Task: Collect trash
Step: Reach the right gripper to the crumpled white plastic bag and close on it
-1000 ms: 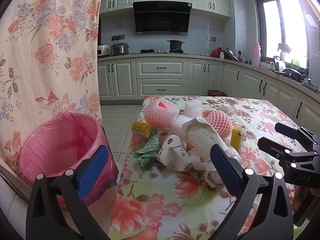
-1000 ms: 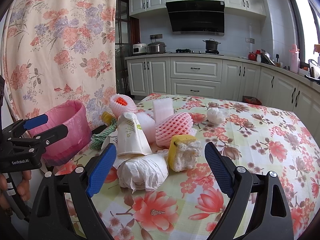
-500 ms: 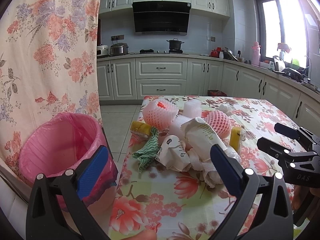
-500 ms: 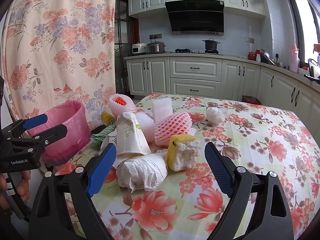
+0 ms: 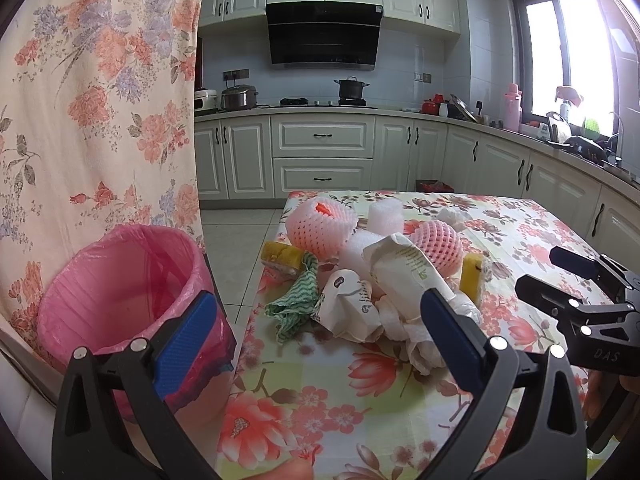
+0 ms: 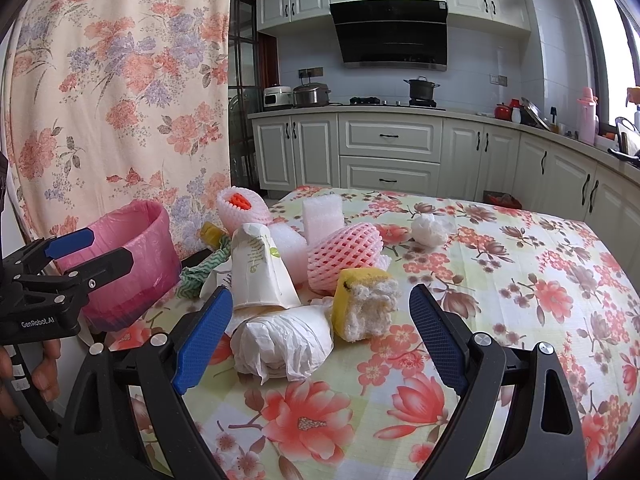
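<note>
A heap of trash lies on the floral table: pink foam fruit nets, white paper cups, a crumpled white wrapper, a green cloth, a torn yellow sponge and white foam blocks. A pink-lined bin stands off the table's left edge. My left gripper is open and empty, short of the heap. My right gripper is open and empty, its fingers on either side of the wrapper and sponge without touching them.
A floral curtain hangs close behind the bin. A white tissue ball lies apart on the table's far side. Kitchen cabinets and a counter run along the back and right. The right gripper shows in the left wrist view.
</note>
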`<state>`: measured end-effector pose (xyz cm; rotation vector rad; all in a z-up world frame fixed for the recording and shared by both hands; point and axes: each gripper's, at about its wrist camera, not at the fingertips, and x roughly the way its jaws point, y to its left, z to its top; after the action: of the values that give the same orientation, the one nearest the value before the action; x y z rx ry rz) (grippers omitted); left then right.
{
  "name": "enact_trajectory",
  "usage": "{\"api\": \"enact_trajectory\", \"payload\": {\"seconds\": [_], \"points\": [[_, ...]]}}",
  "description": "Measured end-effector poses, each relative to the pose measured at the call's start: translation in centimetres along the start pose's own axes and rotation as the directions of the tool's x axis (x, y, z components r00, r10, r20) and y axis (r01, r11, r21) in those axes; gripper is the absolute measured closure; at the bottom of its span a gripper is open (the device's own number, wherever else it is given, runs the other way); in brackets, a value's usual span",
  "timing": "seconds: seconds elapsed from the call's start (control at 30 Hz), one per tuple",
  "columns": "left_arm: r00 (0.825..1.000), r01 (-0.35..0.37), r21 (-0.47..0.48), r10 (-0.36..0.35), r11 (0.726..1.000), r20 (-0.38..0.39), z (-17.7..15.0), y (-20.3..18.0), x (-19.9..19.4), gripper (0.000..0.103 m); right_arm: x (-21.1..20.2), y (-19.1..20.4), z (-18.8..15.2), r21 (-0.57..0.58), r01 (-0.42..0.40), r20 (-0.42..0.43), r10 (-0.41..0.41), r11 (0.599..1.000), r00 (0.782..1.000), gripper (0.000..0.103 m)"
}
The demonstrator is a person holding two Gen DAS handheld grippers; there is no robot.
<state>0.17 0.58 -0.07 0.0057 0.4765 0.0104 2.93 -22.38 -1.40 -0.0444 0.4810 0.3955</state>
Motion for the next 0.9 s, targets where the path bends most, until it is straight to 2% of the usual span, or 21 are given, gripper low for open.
{"api": "enact_trajectory", "payload": {"seconds": [0.3, 0.73, 0.77, 0.9], "points": [[1.000, -0.013, -0.014, 0.013, 1.000, -0.003, -0.2, 0.7, 0.1, 0.004, 1.9, 0.8, -0.6, -0.014, -0.030, -0.082, 0.029, 0.999, 0.996, 0.019], [1.000, -0.014, -0.043, 0.013, 0.999, -0.024, -0.7, 1.7, 0.7, 0.004, 6.8, 2.6, -1.6, -0.053, -0.034, -0.228, 0.021, 0.998, 0.973, 0.020], [1.000, -0.010, -0.047, 0.009, 0.999, -0.027, -0.7, 1.8, 0.8, 0.004, 7.0, 2.6, -1.6, -0.052, -0.033, -0.235, 0.020, 0.998, 0.972, 0.021], [0.999, 0.003, -0.055, -0.005, 0.998, -0.037, -0.8, 1.8, 1.1, 0.004, 8.0, 2.8, -1.7, -0.057, -0.037, -0.264, 0.020, 0.998, 0.964, 0.038]]}}
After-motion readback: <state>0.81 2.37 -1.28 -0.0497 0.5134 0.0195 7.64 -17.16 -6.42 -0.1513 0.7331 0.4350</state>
